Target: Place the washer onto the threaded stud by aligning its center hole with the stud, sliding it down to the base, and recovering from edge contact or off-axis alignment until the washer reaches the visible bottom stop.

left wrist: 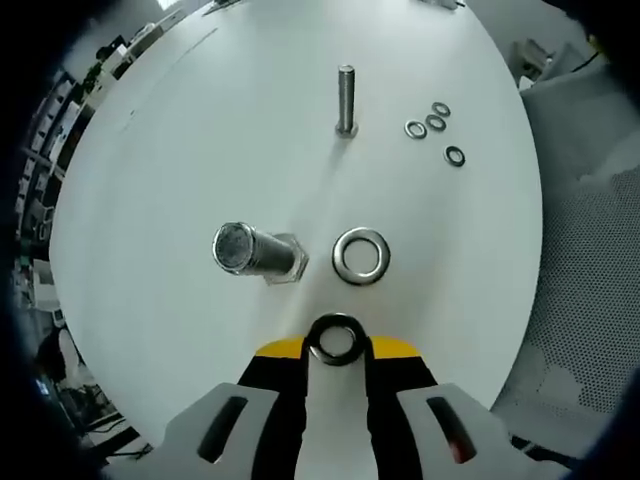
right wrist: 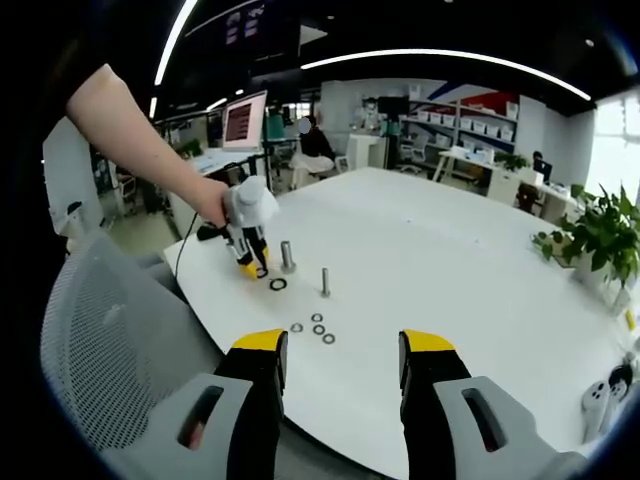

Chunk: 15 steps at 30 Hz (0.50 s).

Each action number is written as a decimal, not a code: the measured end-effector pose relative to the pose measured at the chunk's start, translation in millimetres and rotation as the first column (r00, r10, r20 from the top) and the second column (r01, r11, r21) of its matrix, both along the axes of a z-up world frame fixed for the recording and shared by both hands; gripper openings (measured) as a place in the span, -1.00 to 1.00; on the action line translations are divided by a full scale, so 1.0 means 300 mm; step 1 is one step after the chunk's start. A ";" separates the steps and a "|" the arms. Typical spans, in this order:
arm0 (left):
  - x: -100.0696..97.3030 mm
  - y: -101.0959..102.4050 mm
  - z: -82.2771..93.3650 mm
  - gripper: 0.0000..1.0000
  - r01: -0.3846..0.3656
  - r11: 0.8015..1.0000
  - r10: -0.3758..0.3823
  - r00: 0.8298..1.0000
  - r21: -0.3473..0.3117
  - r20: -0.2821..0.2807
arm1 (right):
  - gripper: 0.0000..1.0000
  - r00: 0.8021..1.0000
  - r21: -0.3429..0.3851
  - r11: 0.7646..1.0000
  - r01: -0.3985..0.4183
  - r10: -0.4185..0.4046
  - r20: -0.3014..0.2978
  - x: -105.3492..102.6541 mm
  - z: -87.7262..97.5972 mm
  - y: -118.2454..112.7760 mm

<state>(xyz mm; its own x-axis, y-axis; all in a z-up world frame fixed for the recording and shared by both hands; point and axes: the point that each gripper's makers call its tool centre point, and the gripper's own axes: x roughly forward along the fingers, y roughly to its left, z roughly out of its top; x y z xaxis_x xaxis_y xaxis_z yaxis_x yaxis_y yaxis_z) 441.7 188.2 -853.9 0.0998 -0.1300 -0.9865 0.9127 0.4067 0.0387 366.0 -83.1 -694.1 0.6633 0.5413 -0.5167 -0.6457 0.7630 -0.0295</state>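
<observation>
An open office: white table (right wrist: 480,260), mesh chair (right wrist: 110,330), shelving (right wrist: 470,125), potted plant (right wrist: 600,235), curved ceiling light strips (right wrist: 450,58).

The surface (left wrist: 200,150) is plain white. On it the thick stud (left wrist: 258,251) is shiny silver metal, and the thin stud (left wrist: 346,100) beyond it is the same silver-grey. Beside the thick stud lies a bright silver large washer (left wrist: 361,256); a darker grey washer (left wrist: 336,339) sits in the left gripper (left wrist: 337,350), whose fingers (left wrist: 275,349) are yellow-tipped over black, with a white body. The small washers (left wrist: 436,123) past the thick stud are silver. The right gripper (right wrist: 343,352) shows the same yellow, black and white. A mesh chair (right wrist: 110,330) is grey.
</observation>
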 end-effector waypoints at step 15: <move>0.015 -0.009 0.120 -0.62 -0.012 0.996 0.019 0.997 -0.092 0.076 | -0.06 1.000 -0.002 1.000 -0.015 0.015 -0.002 -0.001 -0.003 0.007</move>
